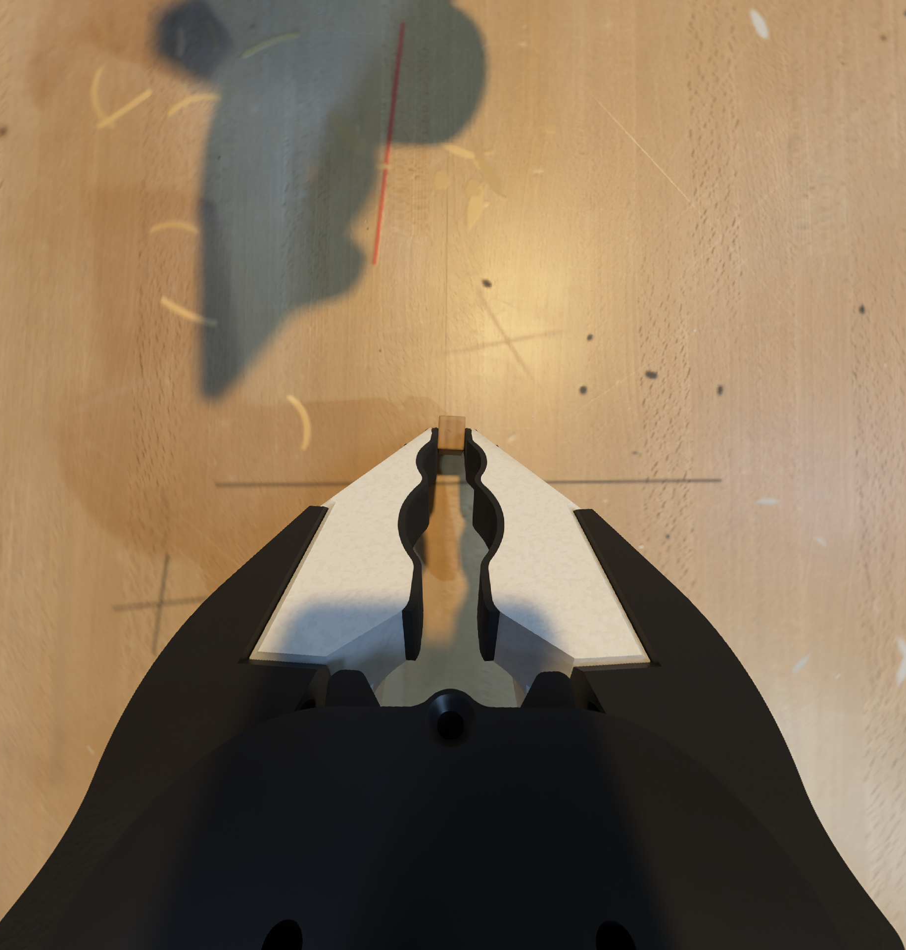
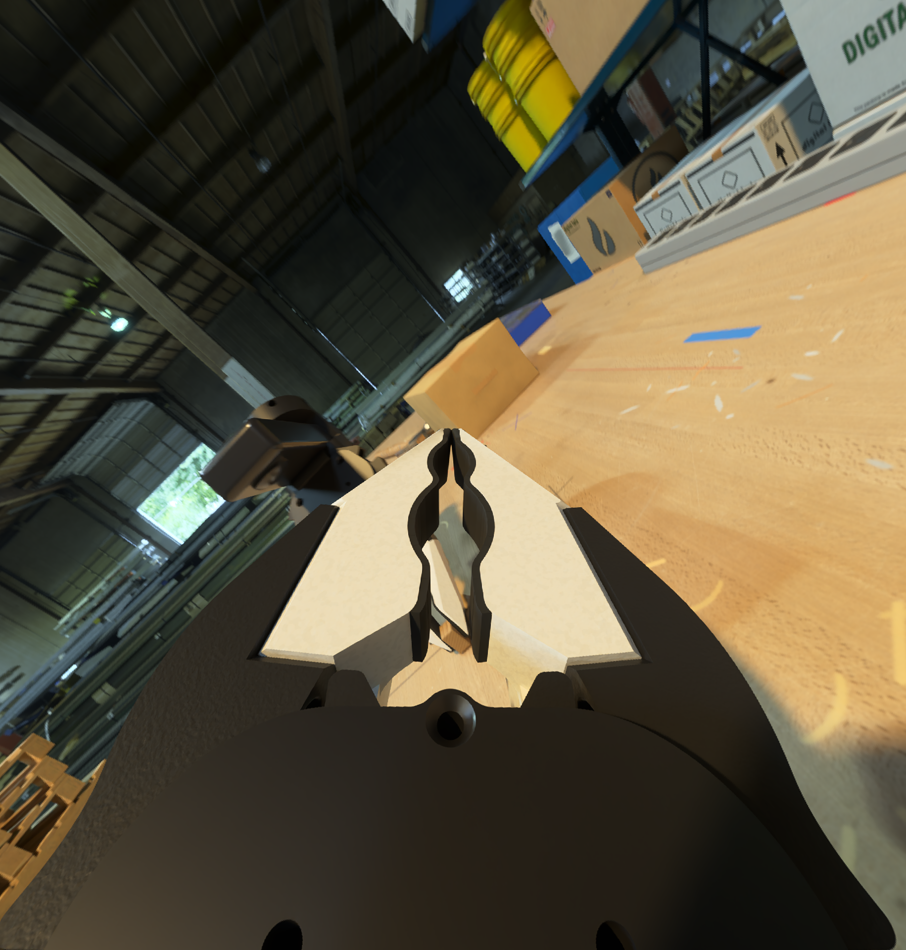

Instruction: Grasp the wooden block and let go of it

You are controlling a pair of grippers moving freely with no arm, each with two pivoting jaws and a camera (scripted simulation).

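Note:
In the left wrist view a small light wooden block [image 1: 451, 433] sits between my left gripper's [image 1: 451, 437] fingertips. The jaws are shut on it, with the black pads [image 1: 432, 452] pressed against its two sides. The view looks straight down at the wooden table [image 1: 646, 257], and the block appears to be held a little above it. My right gripper [image 2: 451, 436] is shut and empty, its tips touching, tilted beside the table [image 2: 723, 488]. The left gripper's dark body [image 2: 281, 452] shows beyond it on the left.
The table carries pencil lines, a red line [image 1: 388, 149], paint specks and a dark gripper shadow [image 1: 296, 180]. The right wrist view shows a cardboard box [image 2: 471, 380], a blue tape patch [image 2: 723, 334], a grey rail [image 2: 779, 205], stacked boxes and yellow drums [image 2: 522, 87].

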